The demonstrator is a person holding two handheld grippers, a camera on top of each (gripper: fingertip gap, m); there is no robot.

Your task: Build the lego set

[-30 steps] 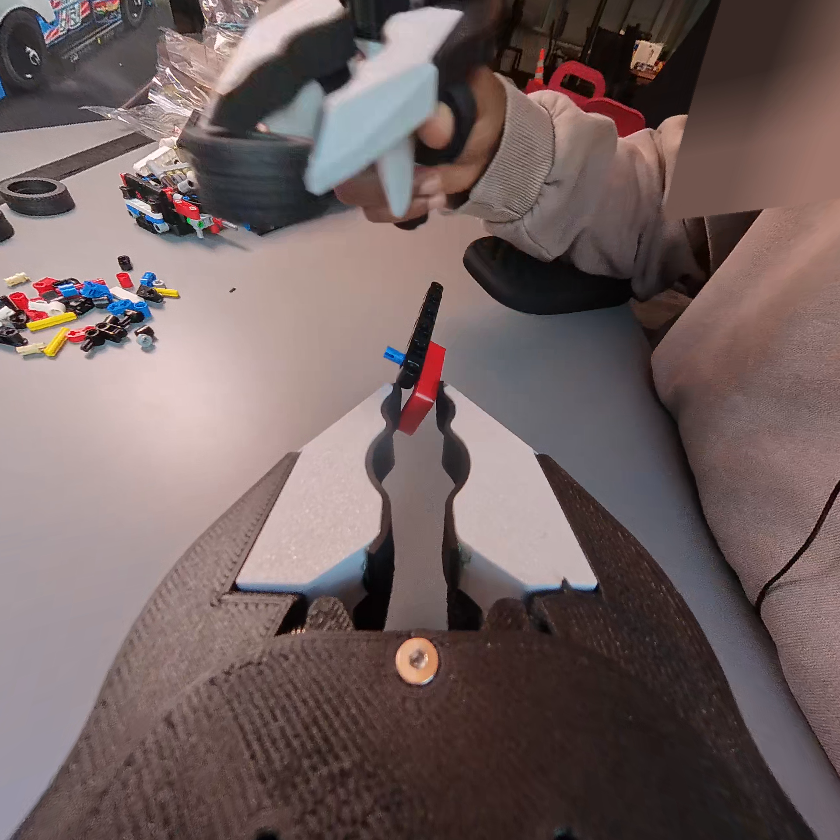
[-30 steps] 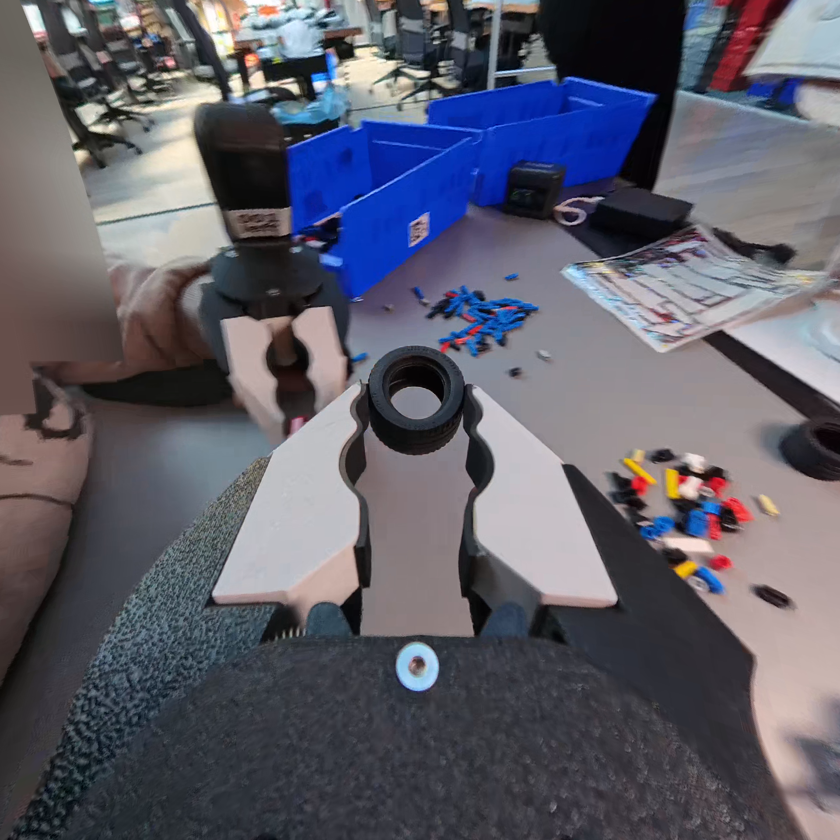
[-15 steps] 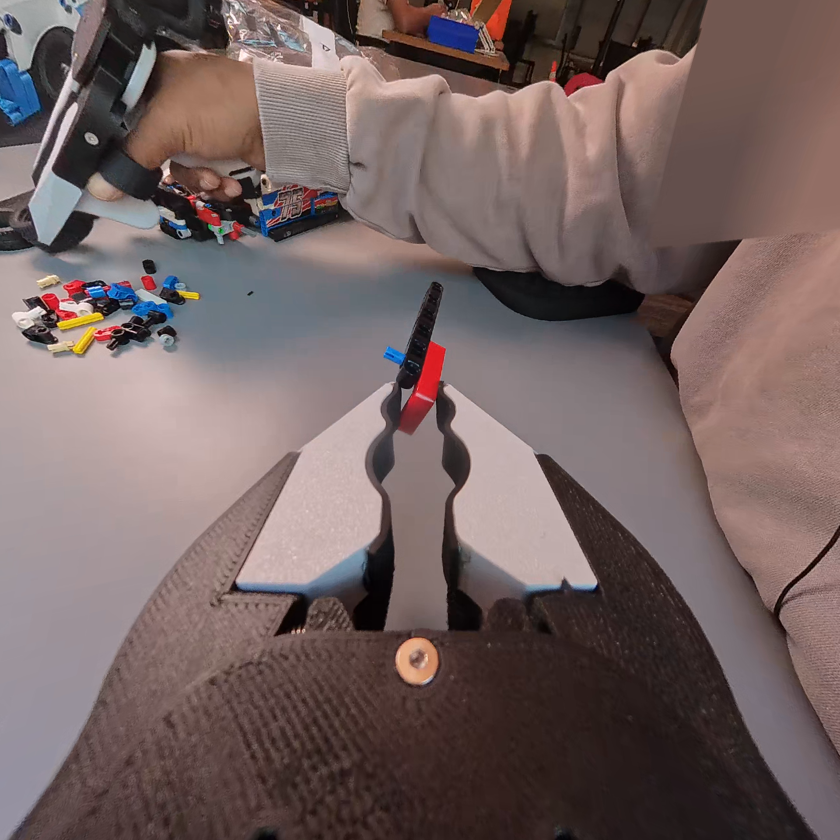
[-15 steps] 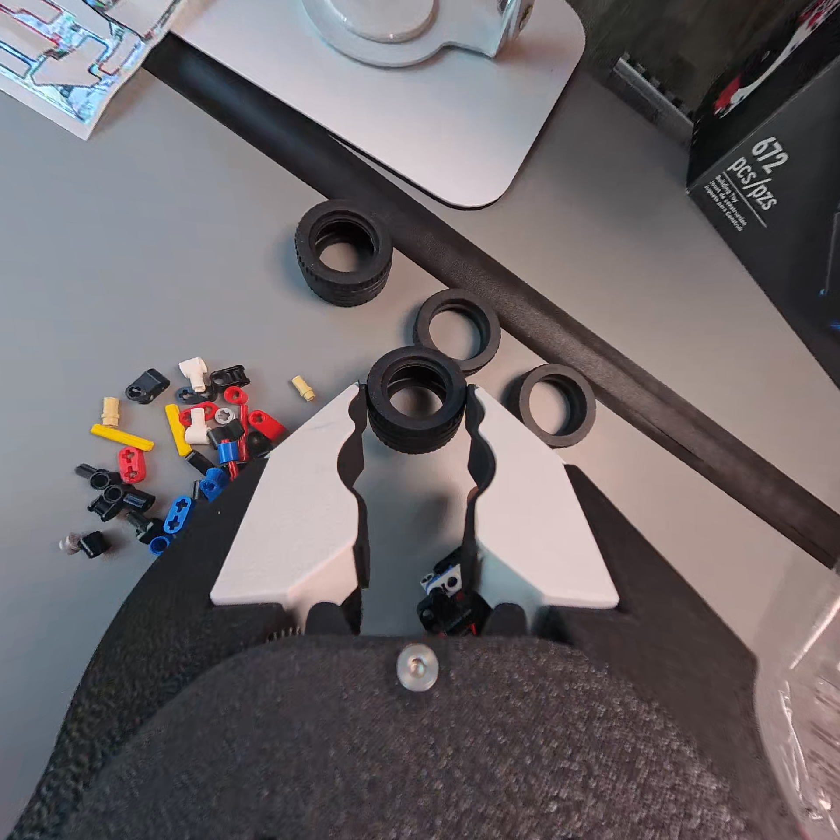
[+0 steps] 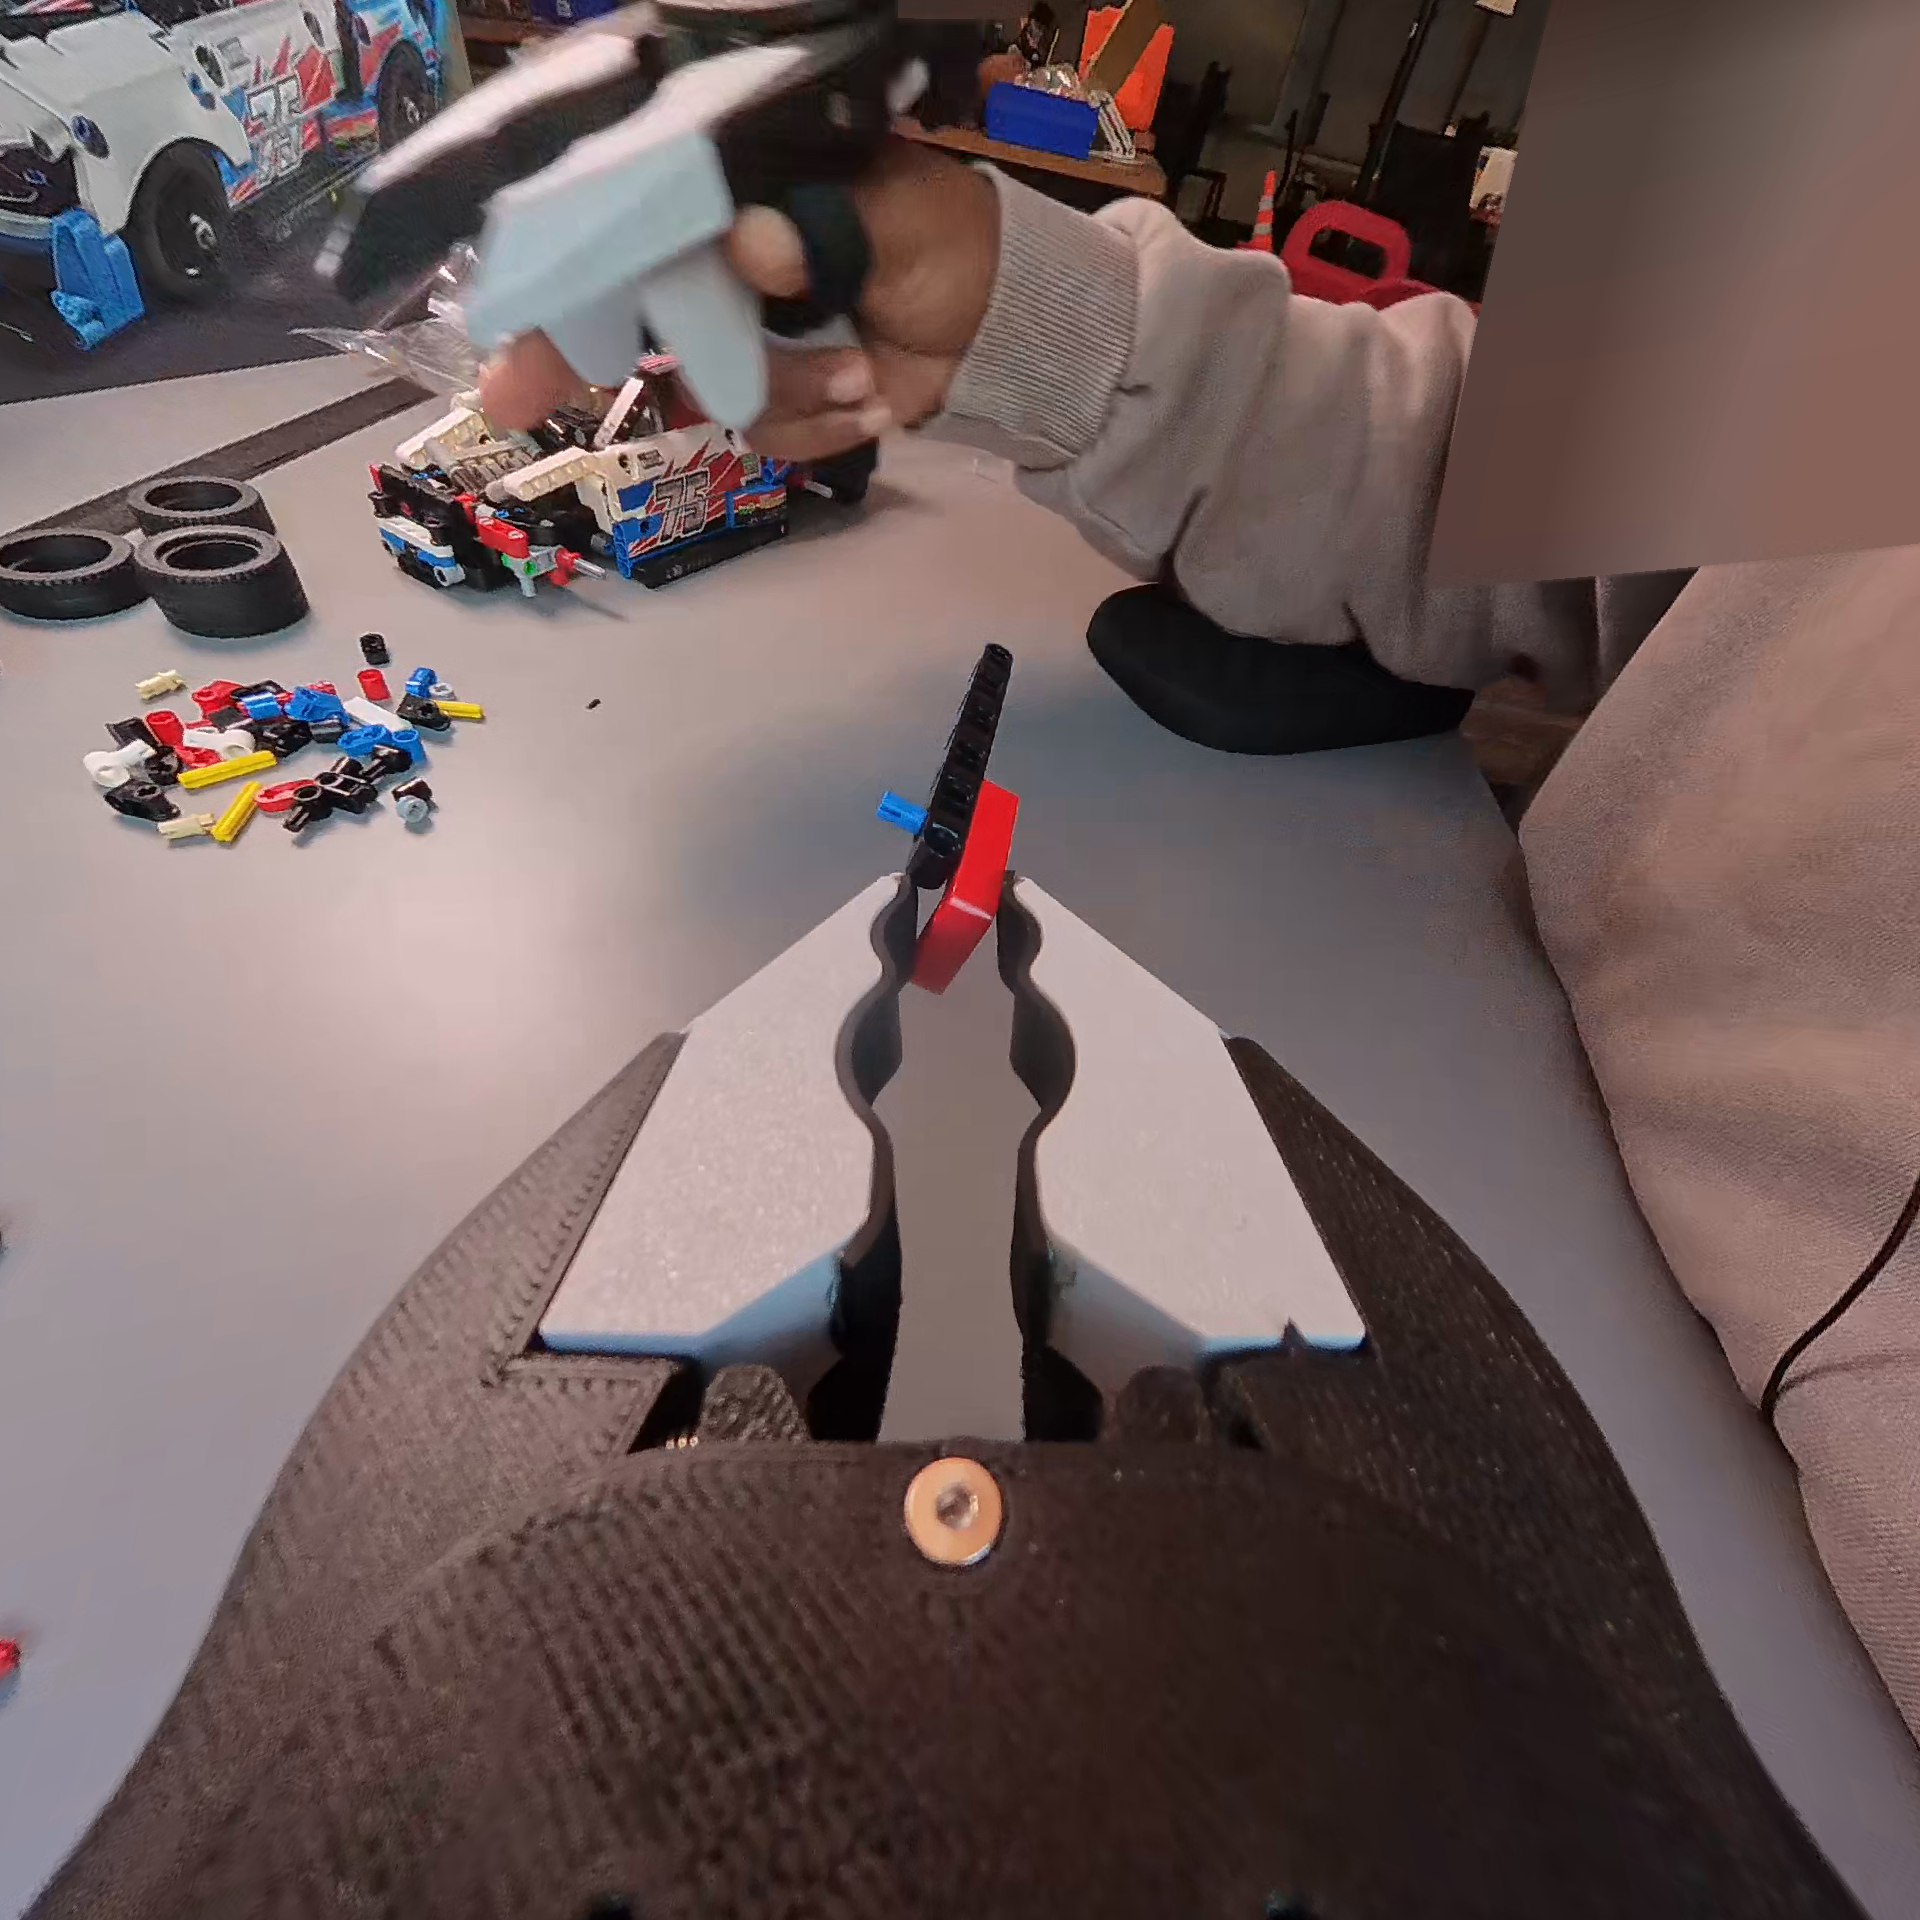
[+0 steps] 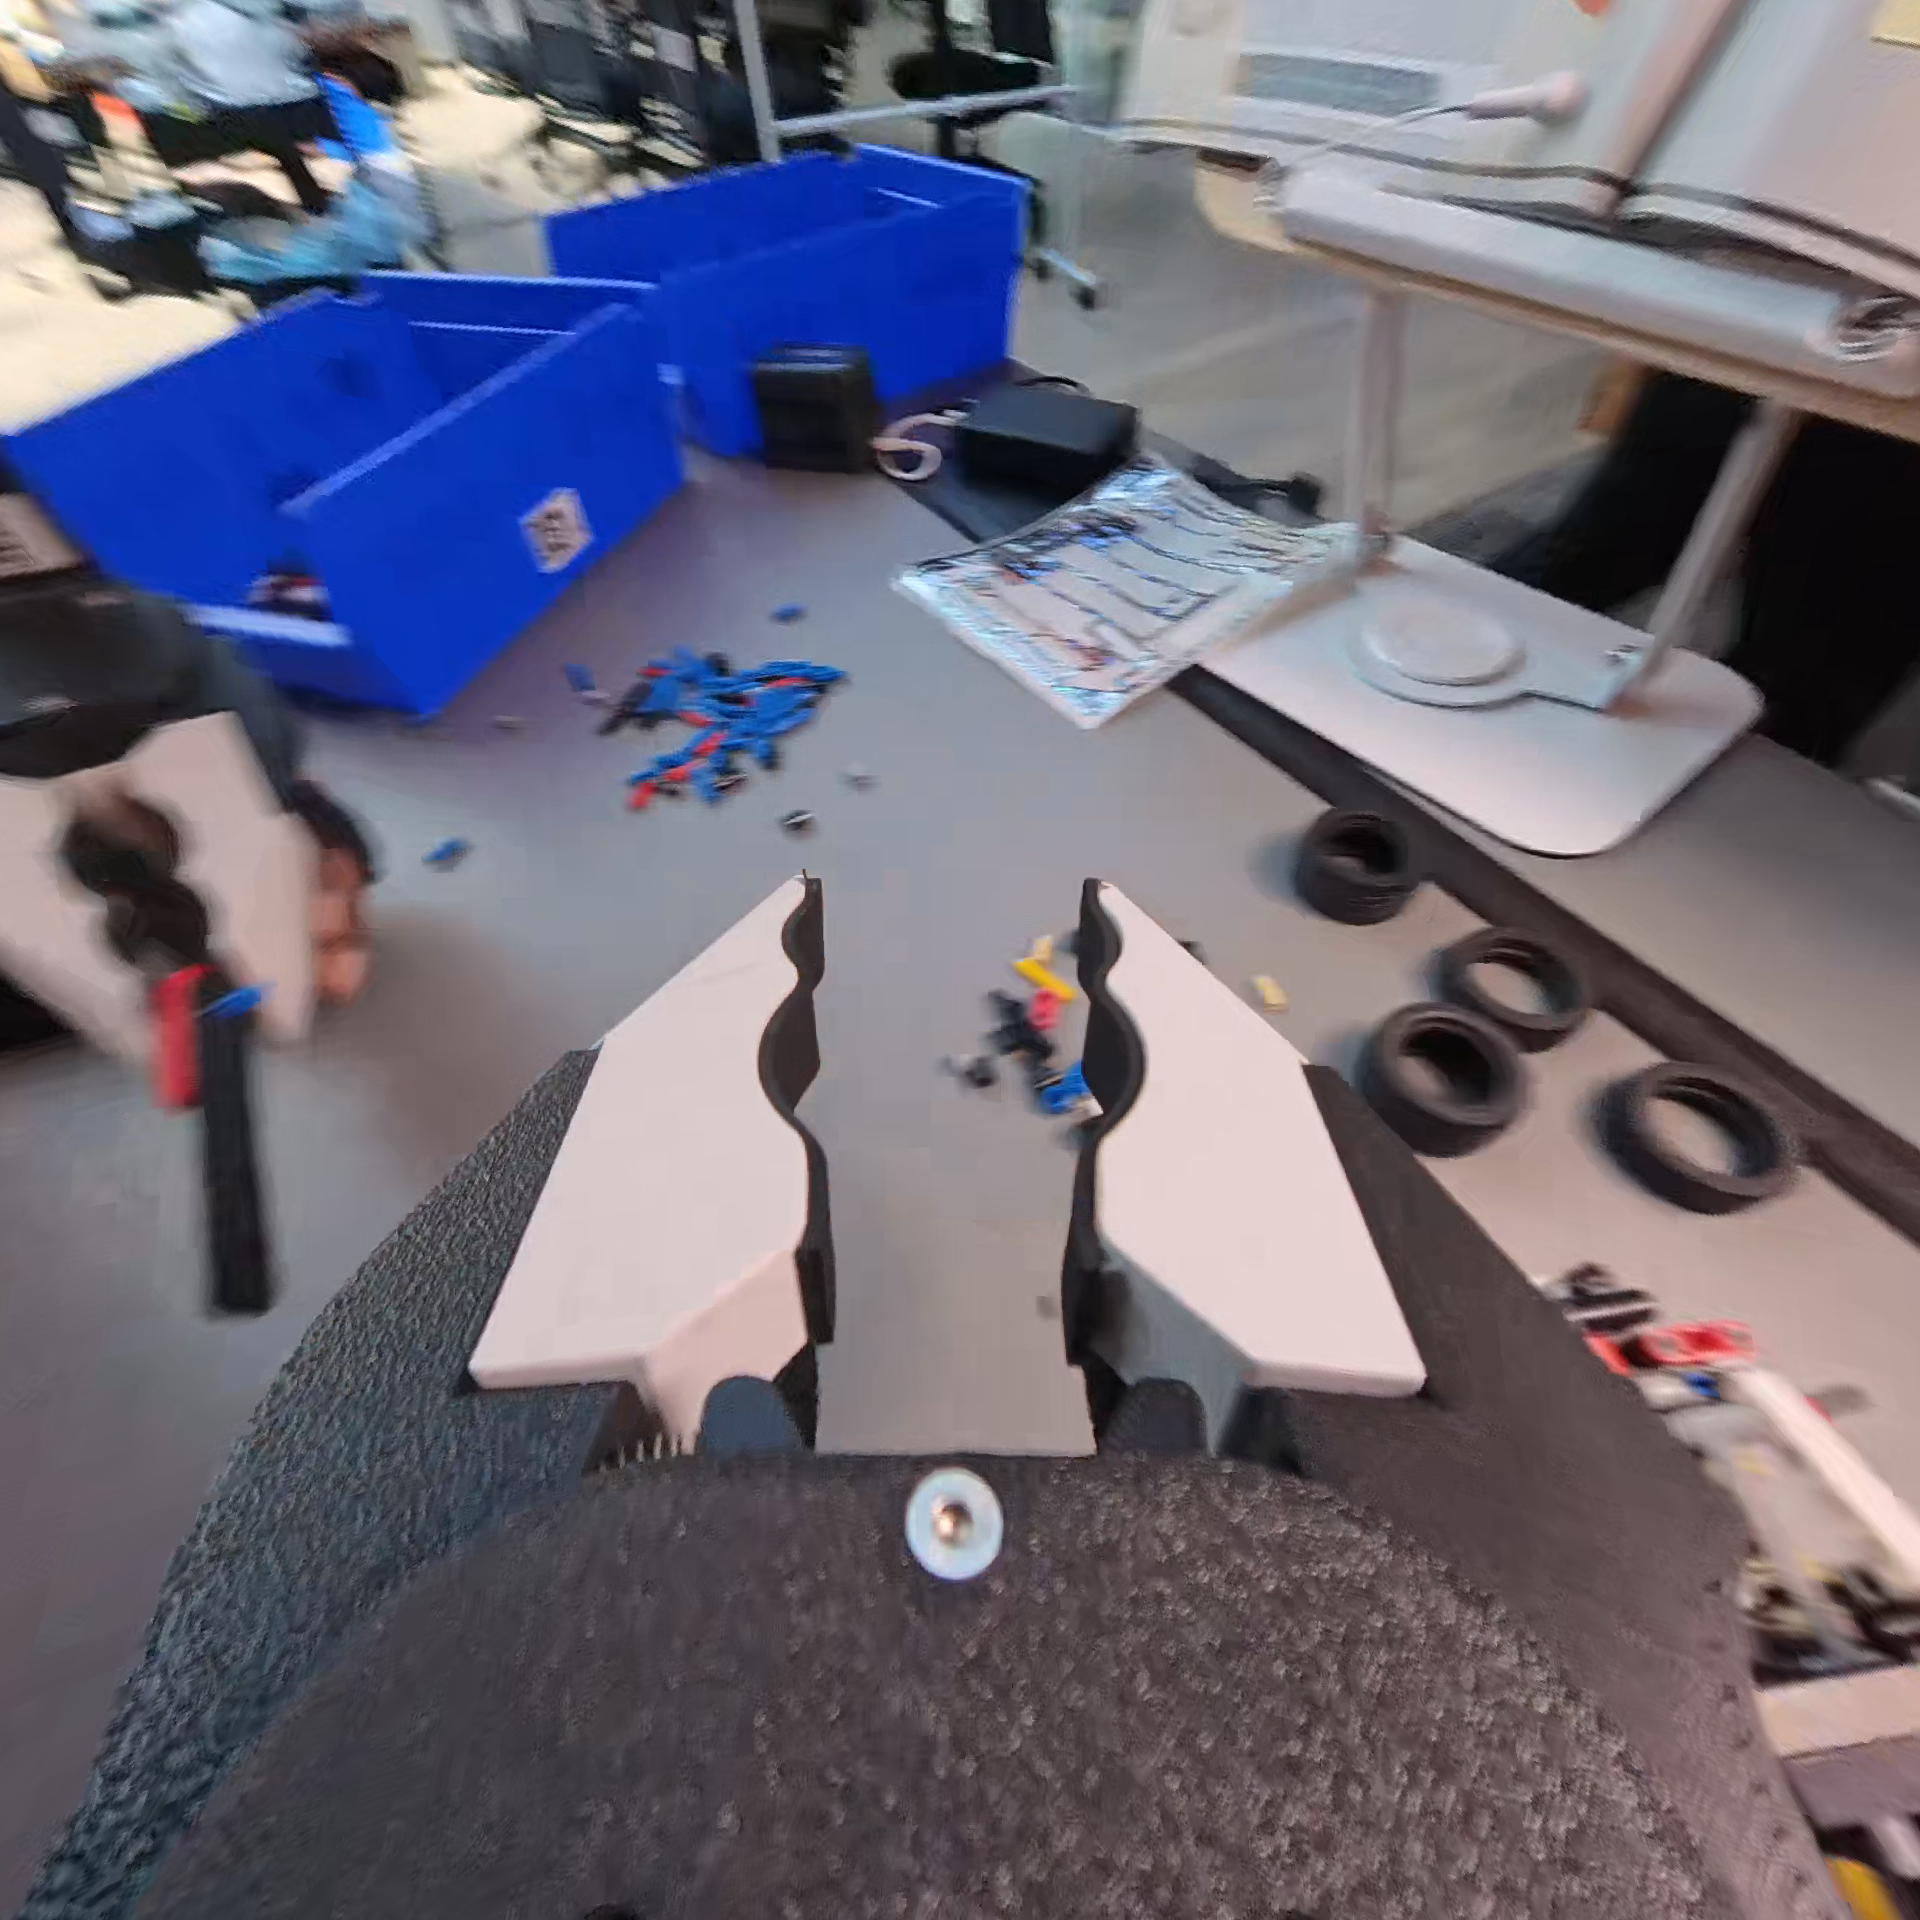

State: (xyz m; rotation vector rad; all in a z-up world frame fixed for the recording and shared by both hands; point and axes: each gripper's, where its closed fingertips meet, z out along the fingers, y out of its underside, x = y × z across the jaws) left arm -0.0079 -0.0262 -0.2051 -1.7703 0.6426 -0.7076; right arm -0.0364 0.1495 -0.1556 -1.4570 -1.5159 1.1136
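Left wrist view shows the left claw [image 5: 954,894] pinching a small red and black lego stick [image 5: 964,831] above the grey bench [image 5: 416,1039], so hold it steady while the wide, empty right claw [image 6: 945,904] fetches another piece.

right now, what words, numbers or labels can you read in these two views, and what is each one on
I won't copy out writing; these things bear it.
Part-built lego car: a coloured decal on its white side panel, sharp enough to read.
Car picture at the far left: decals on the bodywork, partly cut off.
Blue bin: a white sticker, too blurred to read.
Printed sheet: too blurred to read.
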